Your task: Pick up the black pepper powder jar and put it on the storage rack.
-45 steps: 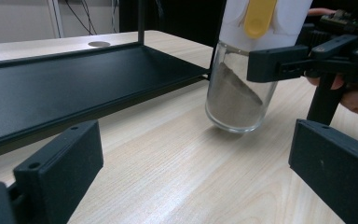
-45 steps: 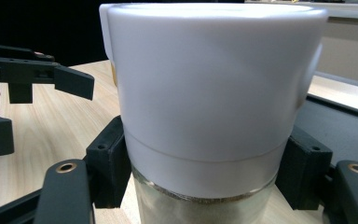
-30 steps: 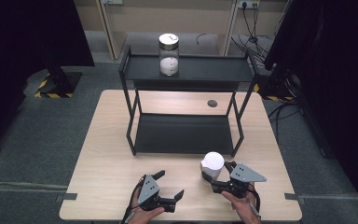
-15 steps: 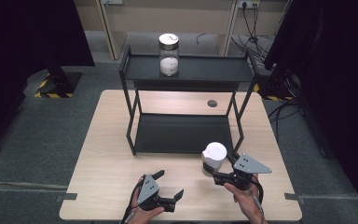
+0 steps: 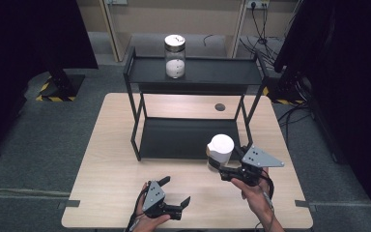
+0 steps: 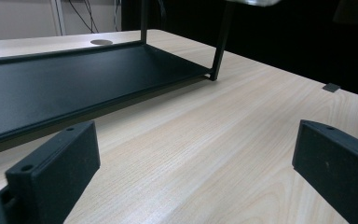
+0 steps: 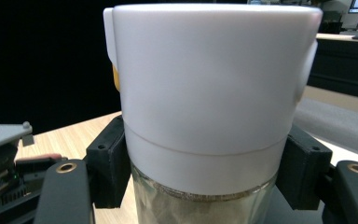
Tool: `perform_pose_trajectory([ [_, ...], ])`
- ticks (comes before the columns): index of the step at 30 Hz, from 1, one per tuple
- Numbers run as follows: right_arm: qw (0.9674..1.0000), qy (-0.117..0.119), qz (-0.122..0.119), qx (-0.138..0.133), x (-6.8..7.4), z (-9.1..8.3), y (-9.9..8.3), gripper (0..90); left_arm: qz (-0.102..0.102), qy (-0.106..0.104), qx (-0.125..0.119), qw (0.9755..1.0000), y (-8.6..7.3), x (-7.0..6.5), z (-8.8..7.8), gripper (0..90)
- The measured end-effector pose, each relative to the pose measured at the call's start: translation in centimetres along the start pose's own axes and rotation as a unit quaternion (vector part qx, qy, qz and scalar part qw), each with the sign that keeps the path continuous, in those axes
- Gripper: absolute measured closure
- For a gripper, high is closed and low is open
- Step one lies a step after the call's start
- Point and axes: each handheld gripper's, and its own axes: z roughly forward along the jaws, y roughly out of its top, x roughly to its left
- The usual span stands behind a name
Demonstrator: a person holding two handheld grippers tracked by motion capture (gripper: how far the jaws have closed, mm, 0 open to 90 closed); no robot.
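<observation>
Since a second ago my right gripper [image 5: 221, 166] has carried the jar [image 5: 221, 150] up and a little toward the rack; my left gripper [image 5: 175, 195] hasn't moved.

Right fingers [image 7: 106, 163]: clamped on the jar, one pad each side, just under the white lid [image 7: 209, 93] at the top of the glass. Glass below the lid shows a pale powdery fill. Jar upright, clear of the surface [image 5: 111, 179], in front of the rack's right front leg [image 5: 247, 126].

Left fingers [image 6: 56, 175]: spread wide, holding nothing, touching nothing. Low over the near-left part of the surface, pointing toward the rack's lower shelf [image 6: 51, 88].

Second jar [image 5: 175, 56] with a light lid stands on the rack's top shelf [image 5: 222, 72], left of centre, well apart from both grippers.

Surface is light wood with a round cable hole [image 5: 220, 107] behind the rack. Black two-tier metal rack sits at the back half. Grey carpet floor around, dark curtains either side, black-yellow hazard tape [image 5: 48, 92] on the floor at far left, cables on the floor at right.
</observation>
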Motion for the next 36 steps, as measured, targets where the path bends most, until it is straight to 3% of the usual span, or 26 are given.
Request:
perform_pose_trajectory([
  [18,0.9998,0.015,0.004,-0.014,-0.9,1.7,4.4,31.0,0.001,-0.002,0.0,1.0,0.0,0.0,0.0,0.0],
  [36,0.9996,0.013,-0.001,-0.025,-1.9,3.1,9.7,31.0,-0.001,-0.003,0.001,1.0,-0.1,0.0,0.1,0.1],
])
